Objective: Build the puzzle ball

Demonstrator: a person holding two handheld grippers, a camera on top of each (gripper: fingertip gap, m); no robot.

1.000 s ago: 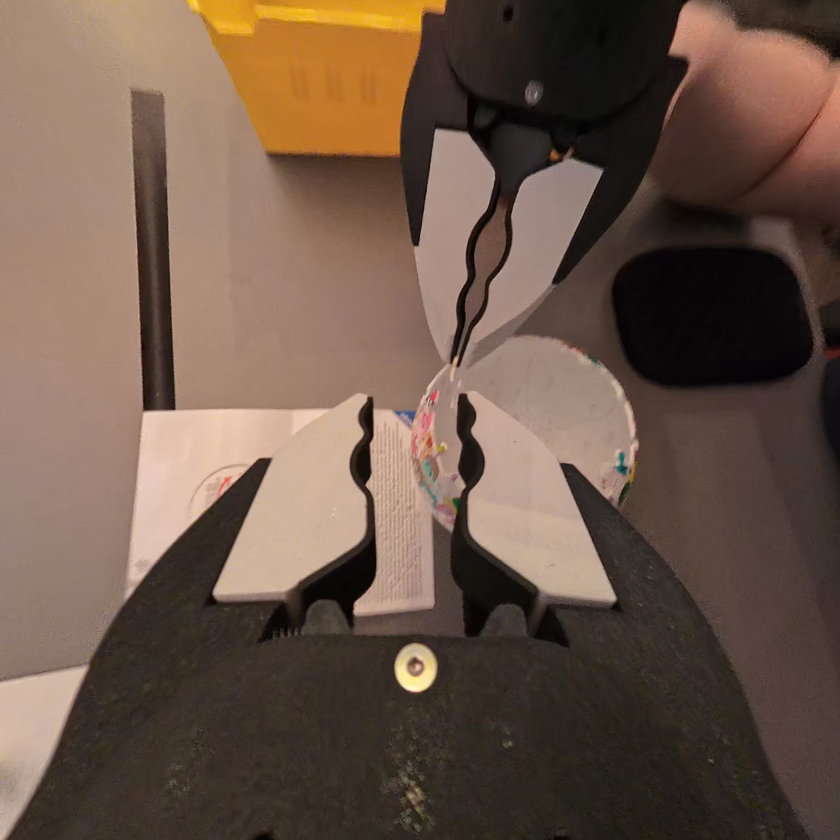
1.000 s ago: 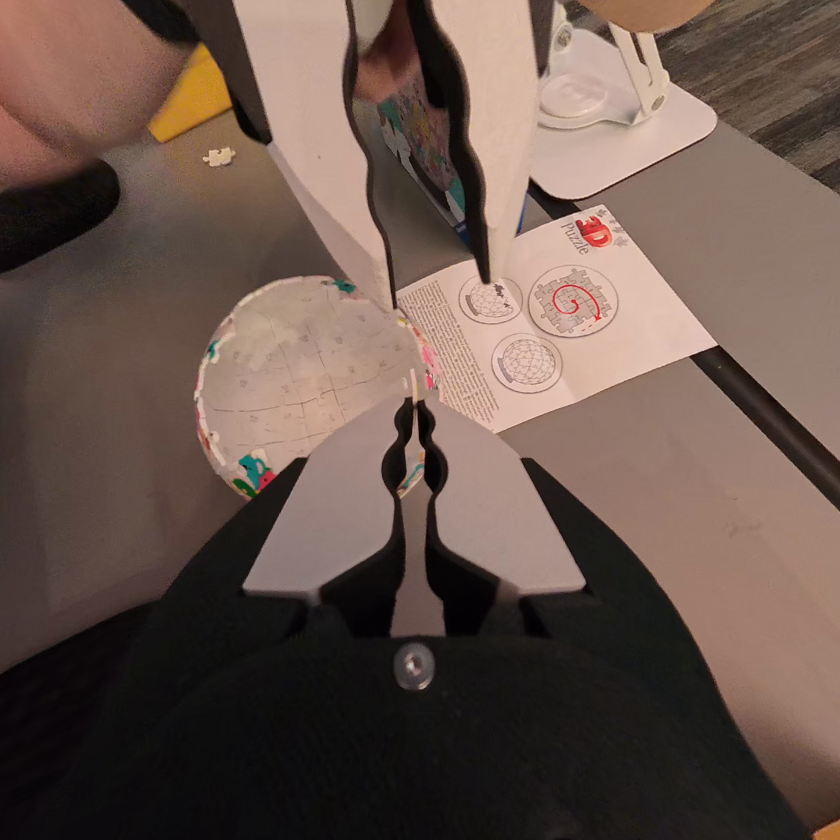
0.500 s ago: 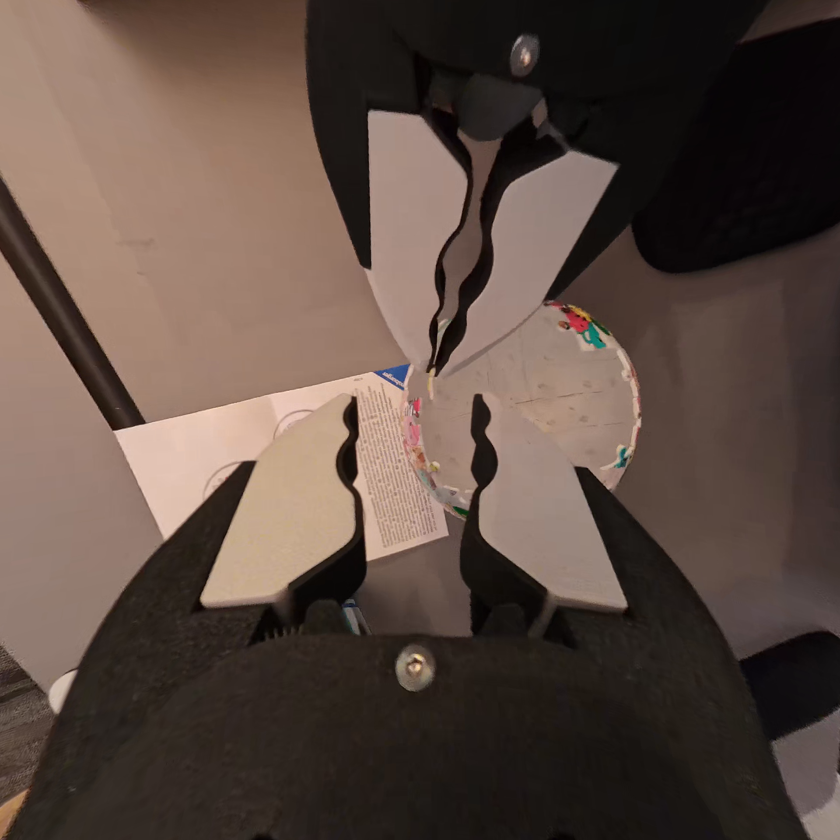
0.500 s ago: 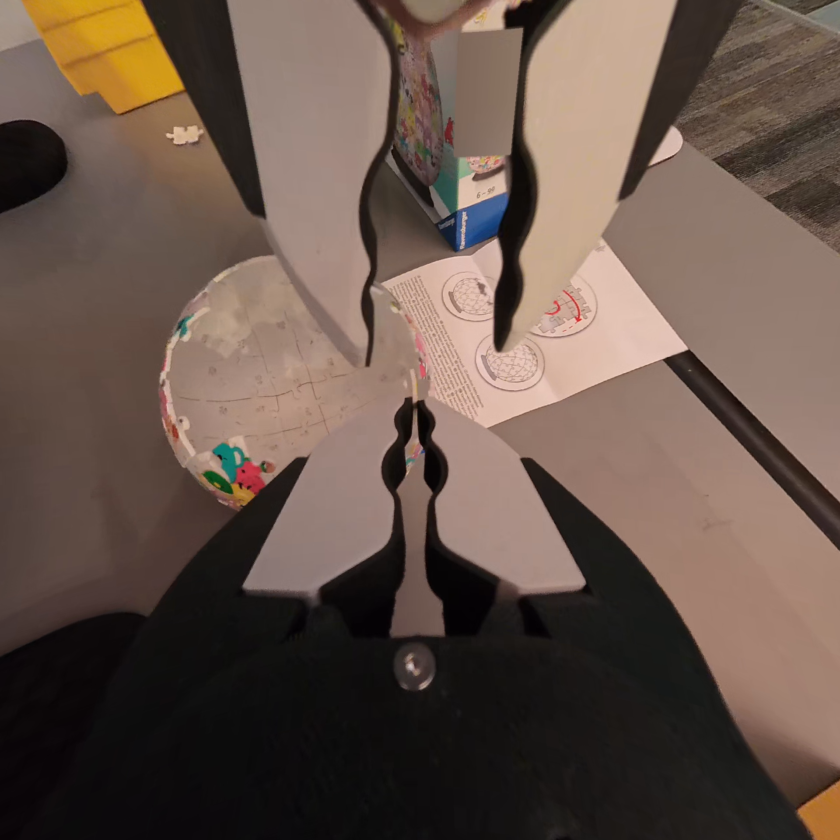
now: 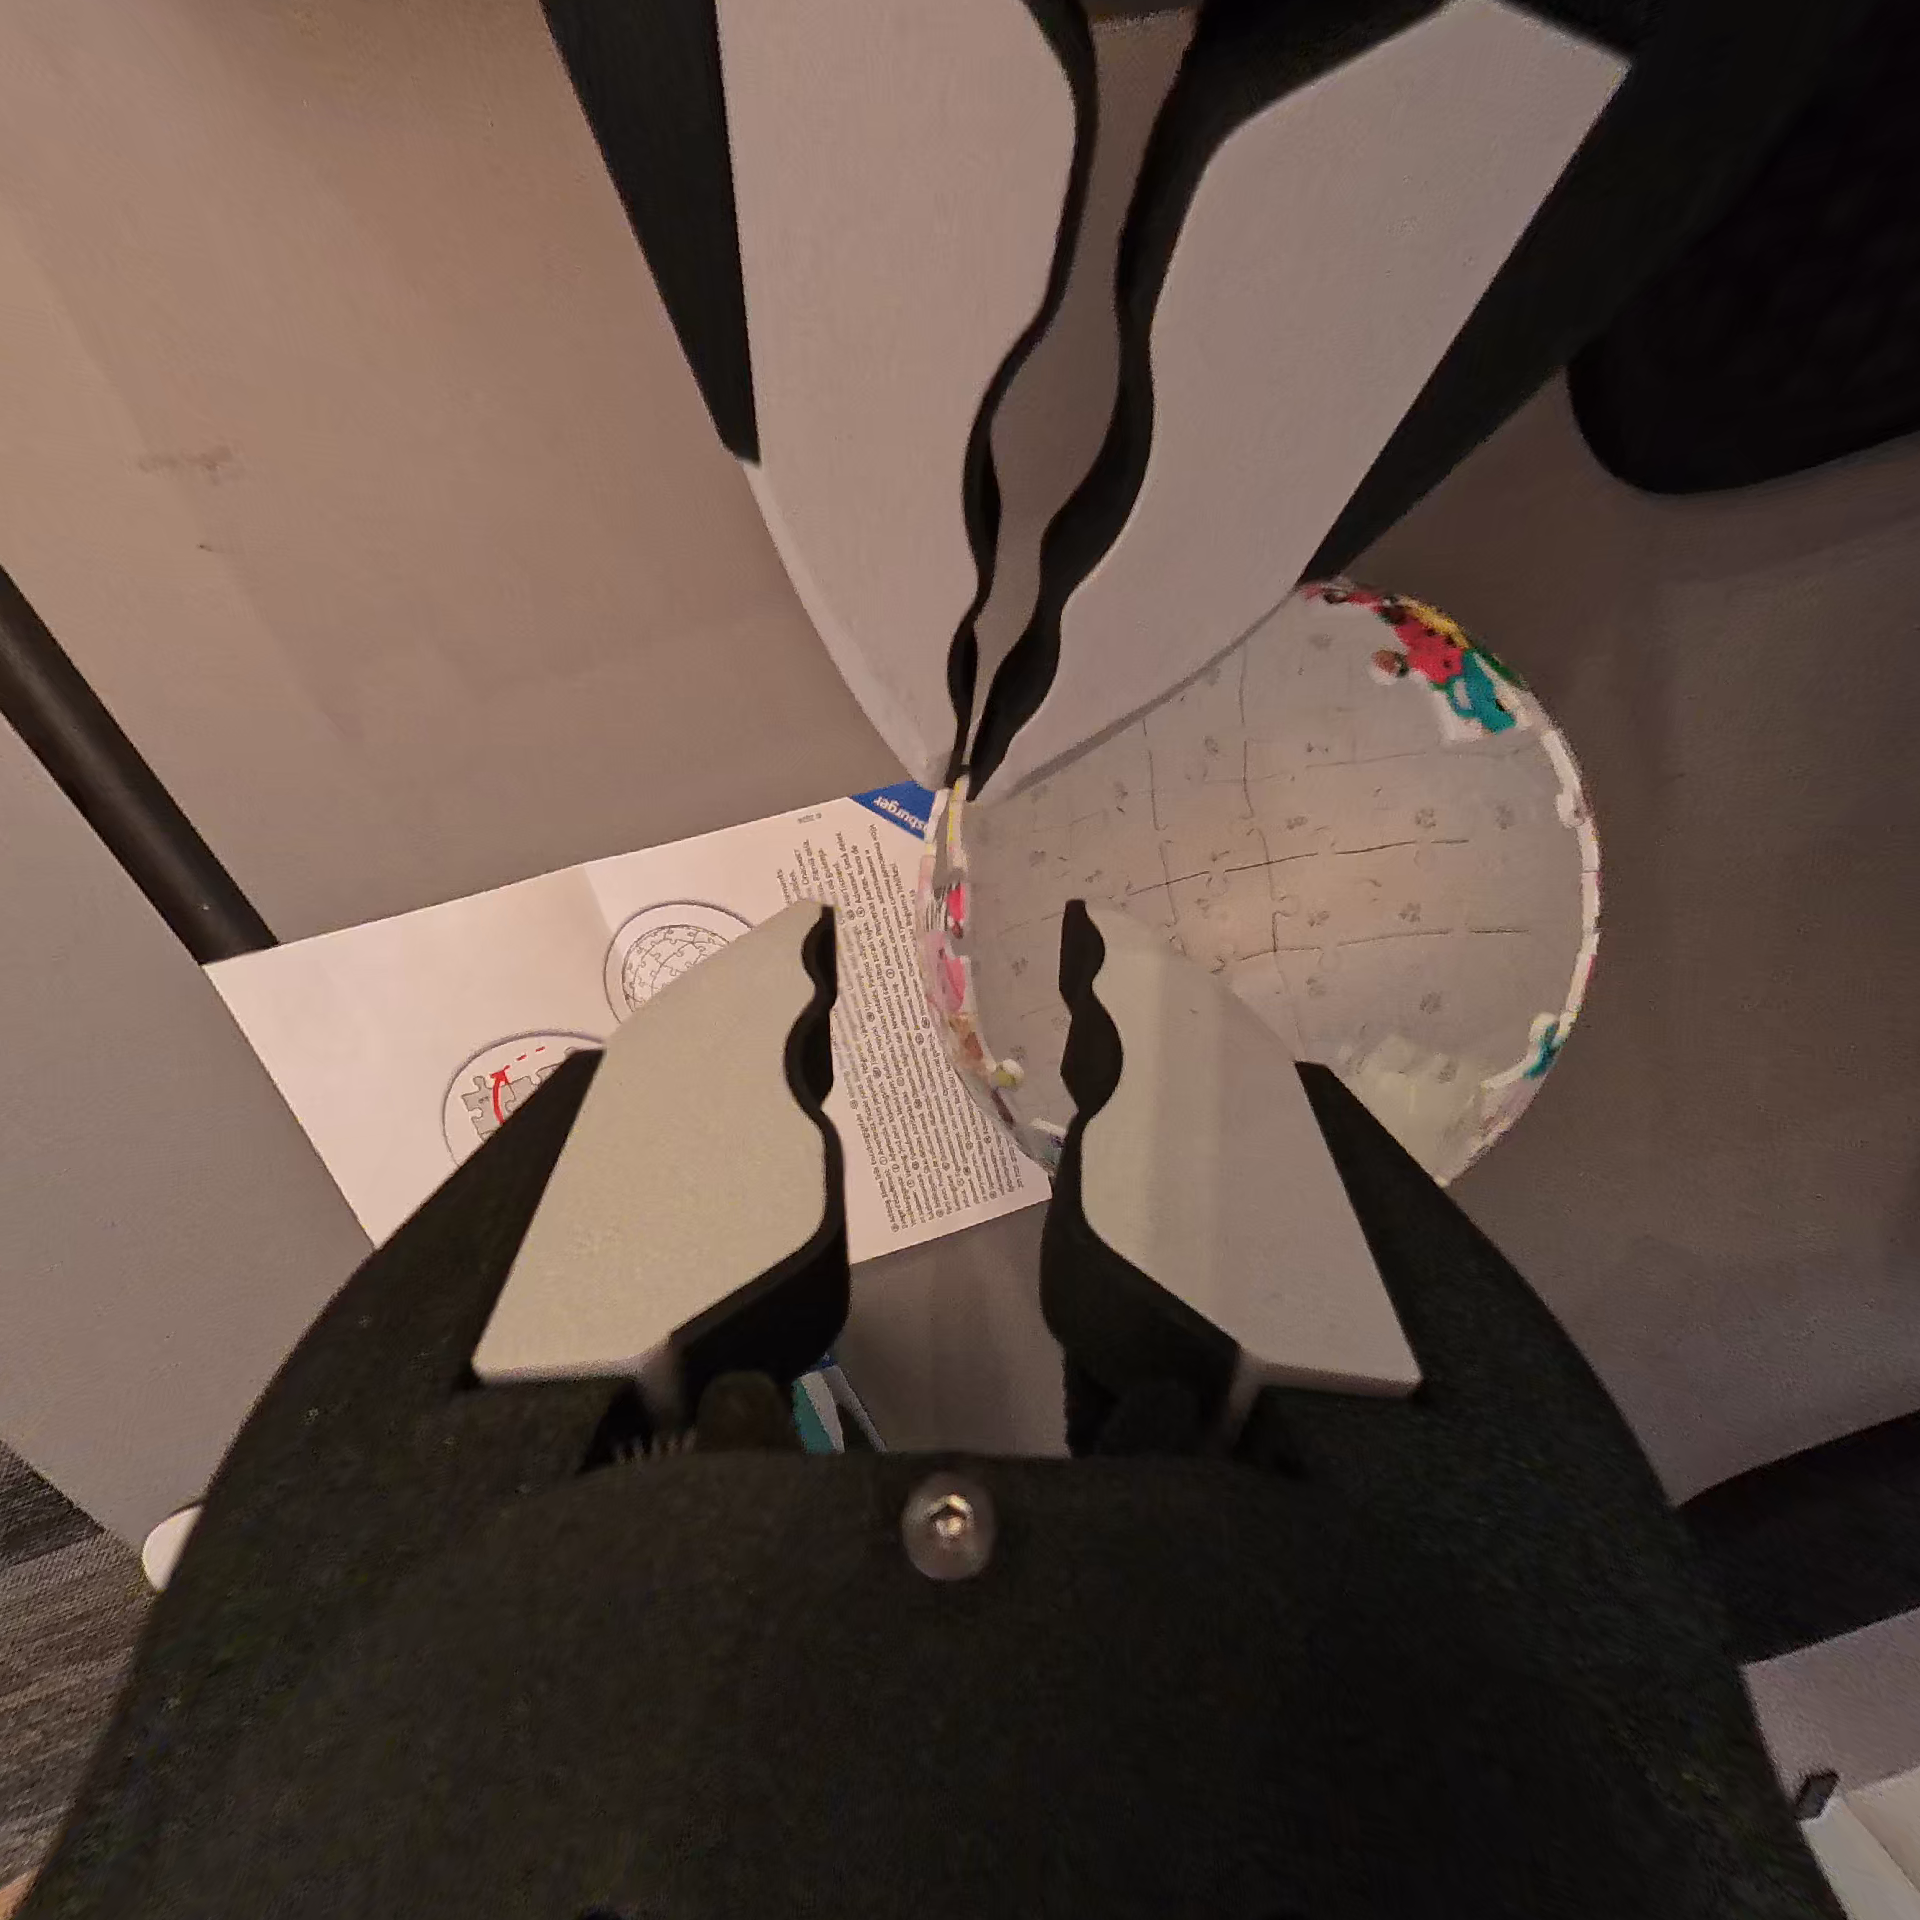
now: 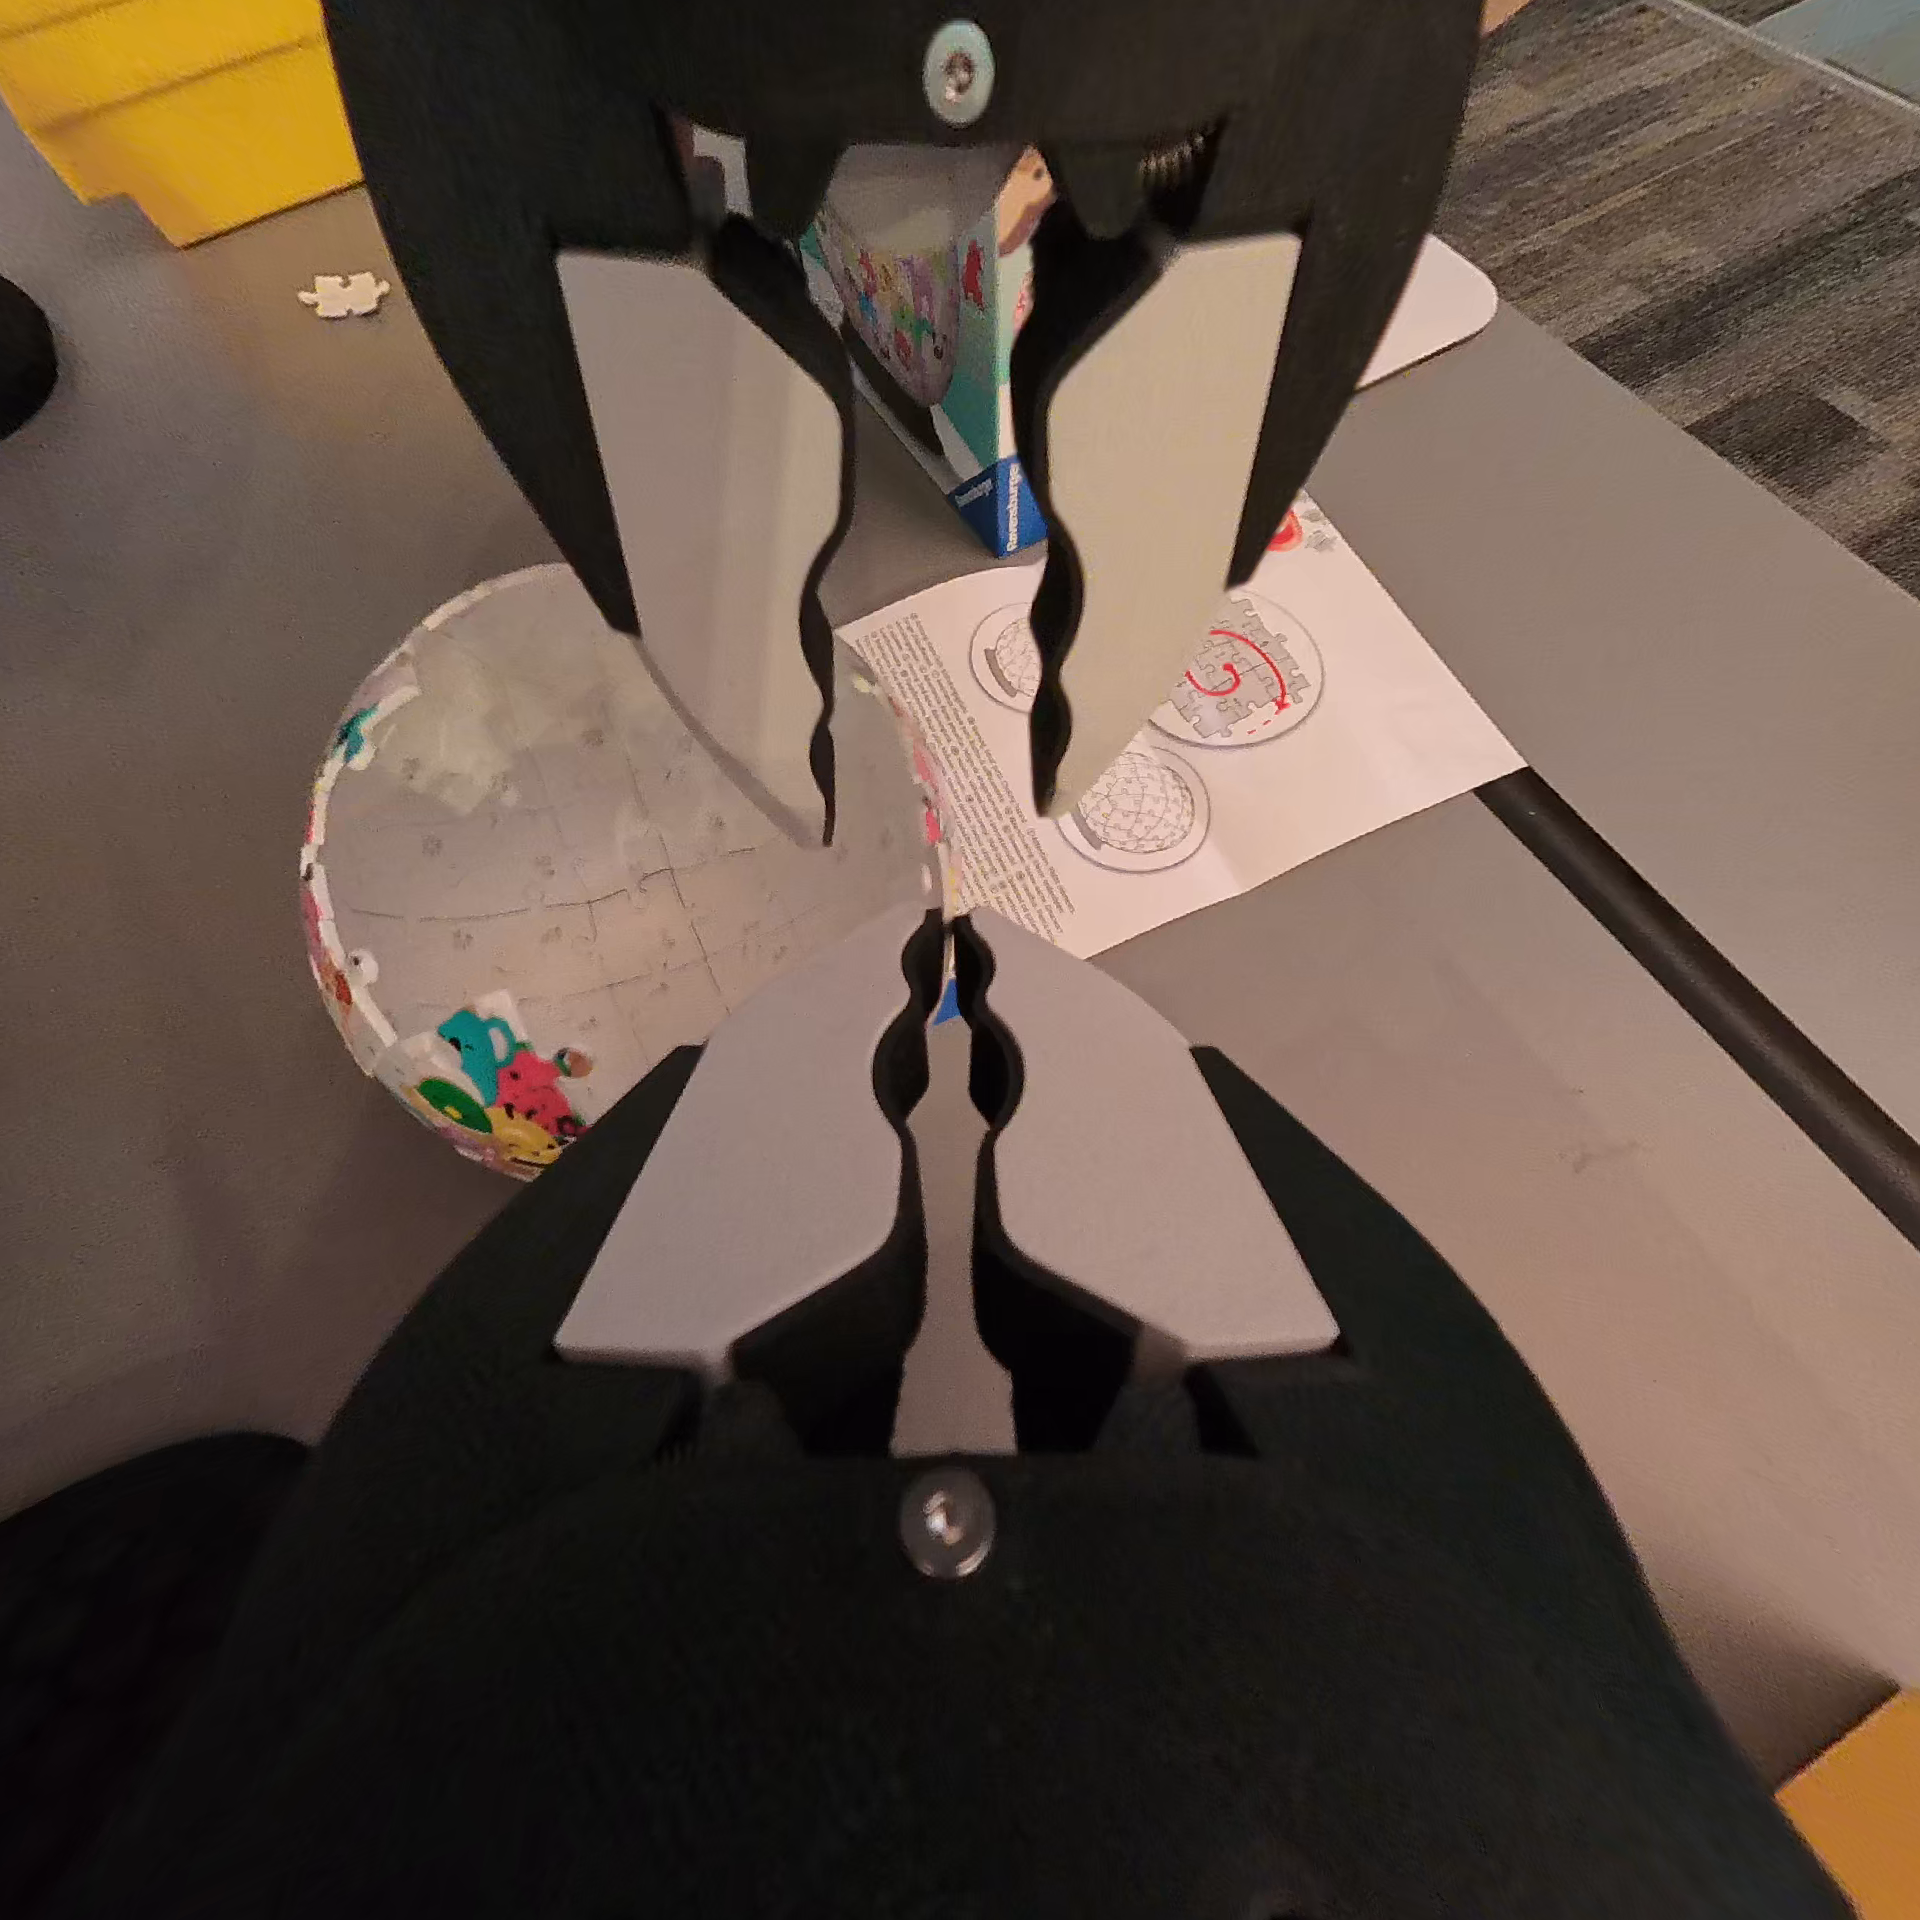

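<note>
The puzzle ball is a half-built shell (image 5: 1299, 883), pale grey inside with a colourful outside, lying open on the grey table; it also shows in the right wrist view (image 6: 540, 883). My right gripper (image 6: 948, 925) is shut on the shell's rim, pinching a thin pale edge; I cannot tell whether that is a loose piece or the rim itself. It enters the left wrist view from above (image 5: 958, 774). My left gripper (image 5: 945, 914) is open and empty, just short of that pinched spot. In the right wrist view it hangs down from the top (image 6: 935, 821), with one finger over the shell's opening.
A white instruction leaflet (image 5: 468, 997) lies beside the shell (image 6: 1351, 748). A puzzle box (image 6: 935, 312) stands behind it. A loose puzzle piece (image 6: 343, 293) and a yellow bin (image 6: 156, 104) are at the far left. A dark gap (image 6: 1714, 987) crosses the table.
The two grippers have drawn closer, tip to tip over the shell's rim. The left gripper has opened slightly wider. The right gripper has stayed shut on the rim.
</note>
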